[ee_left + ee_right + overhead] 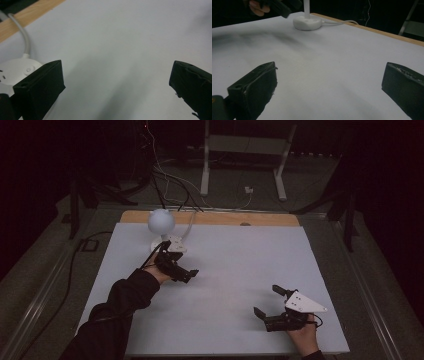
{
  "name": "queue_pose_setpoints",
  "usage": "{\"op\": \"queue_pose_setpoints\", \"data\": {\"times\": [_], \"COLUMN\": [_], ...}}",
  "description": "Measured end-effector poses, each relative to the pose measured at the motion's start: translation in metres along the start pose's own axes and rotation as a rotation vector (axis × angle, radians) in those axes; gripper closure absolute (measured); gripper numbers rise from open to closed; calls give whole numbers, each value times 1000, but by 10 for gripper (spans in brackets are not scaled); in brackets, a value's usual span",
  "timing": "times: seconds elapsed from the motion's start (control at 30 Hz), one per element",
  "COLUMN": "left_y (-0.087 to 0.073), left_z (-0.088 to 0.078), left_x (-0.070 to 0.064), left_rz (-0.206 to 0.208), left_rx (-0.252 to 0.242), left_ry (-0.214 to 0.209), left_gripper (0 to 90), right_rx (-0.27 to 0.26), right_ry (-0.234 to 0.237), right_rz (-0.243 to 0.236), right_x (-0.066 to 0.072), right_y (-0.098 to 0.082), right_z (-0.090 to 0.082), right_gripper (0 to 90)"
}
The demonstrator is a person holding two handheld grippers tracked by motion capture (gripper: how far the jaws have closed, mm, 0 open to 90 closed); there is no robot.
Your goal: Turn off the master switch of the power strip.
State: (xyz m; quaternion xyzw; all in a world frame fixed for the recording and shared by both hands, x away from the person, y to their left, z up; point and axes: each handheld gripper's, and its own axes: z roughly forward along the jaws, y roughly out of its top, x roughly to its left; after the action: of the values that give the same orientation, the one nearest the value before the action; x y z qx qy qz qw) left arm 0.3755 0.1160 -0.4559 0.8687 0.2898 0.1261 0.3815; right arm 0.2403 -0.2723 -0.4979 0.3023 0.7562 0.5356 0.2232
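White table (225,270) holds upright globe lamp (161,222).

Dim room, white-topped surface on wooden board

A pale surface (225,285) is laid over a wooden board (210,218), its far edge exposed. Grey floor (235,190) is seen beyond, crossed by cables (170,180). A white-legged frame (245,150) is set against the dark background.
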Motion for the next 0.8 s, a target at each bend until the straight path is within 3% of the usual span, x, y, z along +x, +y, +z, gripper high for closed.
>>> {"op": "queue_pose_setpoints", "data": {"times": [0.3, 0.8], "left_y": [-16, -52], "left_z": [-25, -62], "left_x": [2, -9], "left_rz": [-46, -43], "left_rx": [-20, -33], "left_ry": [-30, -28], "left_gripper": [2, 3], "right_rx": [0, 5], "right_ry": [2, 0], "right_rz": [-1, -6], "right_x": [1, 2], "right_y": [0, 1], "right_z": [0, 1], "right_gripper": [0, 0]}}
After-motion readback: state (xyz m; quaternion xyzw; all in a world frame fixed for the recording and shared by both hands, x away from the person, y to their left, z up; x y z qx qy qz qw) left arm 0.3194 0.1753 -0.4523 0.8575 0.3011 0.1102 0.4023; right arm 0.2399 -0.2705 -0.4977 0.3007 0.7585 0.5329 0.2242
